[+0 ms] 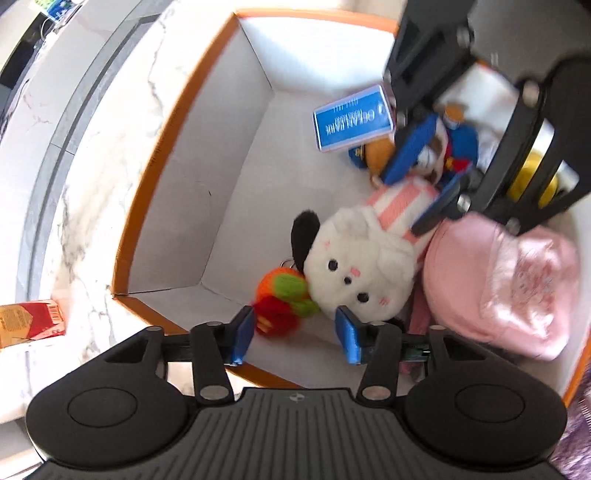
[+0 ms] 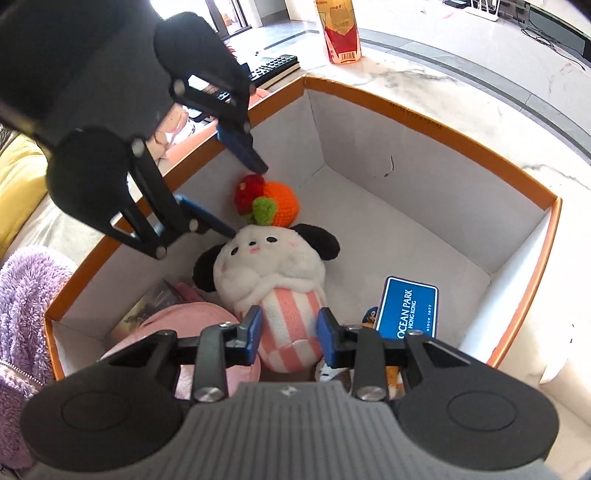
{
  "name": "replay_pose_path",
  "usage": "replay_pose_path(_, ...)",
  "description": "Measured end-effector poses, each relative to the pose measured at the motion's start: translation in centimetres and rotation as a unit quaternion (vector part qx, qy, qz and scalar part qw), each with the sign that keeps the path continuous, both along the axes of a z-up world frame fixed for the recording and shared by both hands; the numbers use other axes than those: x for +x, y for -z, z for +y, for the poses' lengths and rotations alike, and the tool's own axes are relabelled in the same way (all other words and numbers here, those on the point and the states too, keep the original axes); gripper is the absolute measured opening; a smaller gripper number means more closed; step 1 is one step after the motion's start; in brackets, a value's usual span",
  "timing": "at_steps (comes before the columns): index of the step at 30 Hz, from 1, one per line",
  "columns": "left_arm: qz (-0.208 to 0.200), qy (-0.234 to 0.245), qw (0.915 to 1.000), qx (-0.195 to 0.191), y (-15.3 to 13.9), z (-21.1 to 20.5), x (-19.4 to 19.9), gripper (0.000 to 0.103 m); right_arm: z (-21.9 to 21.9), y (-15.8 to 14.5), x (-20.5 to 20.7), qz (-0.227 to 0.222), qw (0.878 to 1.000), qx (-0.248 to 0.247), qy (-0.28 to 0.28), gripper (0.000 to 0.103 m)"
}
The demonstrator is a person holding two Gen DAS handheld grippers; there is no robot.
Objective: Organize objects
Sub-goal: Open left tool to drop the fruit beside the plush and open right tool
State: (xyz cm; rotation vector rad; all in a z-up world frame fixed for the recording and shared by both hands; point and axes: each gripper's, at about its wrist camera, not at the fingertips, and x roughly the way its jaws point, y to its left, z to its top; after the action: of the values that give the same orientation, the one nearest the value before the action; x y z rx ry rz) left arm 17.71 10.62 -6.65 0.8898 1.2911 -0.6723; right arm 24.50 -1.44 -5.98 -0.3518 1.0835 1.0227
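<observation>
An orange-rimmed white box [image 1: 177, 110] [image 2: 424, 110] holds the toys. A white plush dog [image 1: 362, 258] [image 2: 269, 266] with black ears and a pink-striped body lies in it. A crocheted orange-and-red fruit charm [image 1: 280, 299] [image 2: 273, 199] lies by its head. My left gripper [image 1: 295, 334] [image 2: 243, 195] is open above the charm and the dog's head. My right gripper [image 2: 290, 330] [image 1: 432, 177] is open, its pads either side of the dog's striped body. A blue Ocean Park card [image 1: 352, 120] [image 2: 408, 310] and a pink cap [image 1: 498, 280] [image 2: 184, 325] also lie in the box.
A small doll in blue [image 1: 454, 136] and a yellow item [image 1: 532, 177] lie by the box's far side. A red carton [image 1: 29, 321] [image 2: 340, 29] stands on the marble counter [image 1: 92, 184]. A remote [image 2: 273, 66] and a purple fluffy cloth [image 2: 22, 295] lie outside the box.
</observation>
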Motion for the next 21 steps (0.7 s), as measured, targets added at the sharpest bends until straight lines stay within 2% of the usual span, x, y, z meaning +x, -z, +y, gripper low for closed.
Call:
replay_pose_path(2,0.01,-0.02,0.9995,-0.022,-0.5,0.3,0.4,0.042,-0.3,0.1,0.1,0.002,1.0,-0.003,0.0,0.035)
replay_pose_path(6,-0.023,-0.061,0.9971,-0.038,-0.8,0.6,1.2,0.039,-0.3,0.4,0.2,0.002,1.0,-0.006,0.0,0.035)
replay_pose_path(8,-0.041,-0.083,0.9948,-0.042,-0.4,1.2,1.8,0.038,-0.2,0.6,0.2,0.001,1.0,-0.006,0.0,0.035)
replay_pose_path(10,-0.056,-0.101,0.9927,-0.036,0.2,1.0,2.6,0.033,-0.2,0.6,0.2,0.002,1.0,-0.006,0.0,0.035)
replay_pose_path(13,-0.056,-0.129,0.9895,-0.032,1.6,0.9,3.5,0.029,-0.4,0.6,0.2,0.004,1.0,-0.005,0.002,0.035)
replay_pose_path(17,-0.06,-0.164,0.9837,-0.043,2.7,0.9,4.2,0.029,-0.5,0.7,0.1,0.007,1.0,-0.003,0.003,0.036)
replay_pose_path(21,-0.068,-0.17,0.9823,-0.037,3.0,0.1,4.8,0.029,-0.6,0.7,0.2,0.012,1.0,0.0,0.003,0.036)
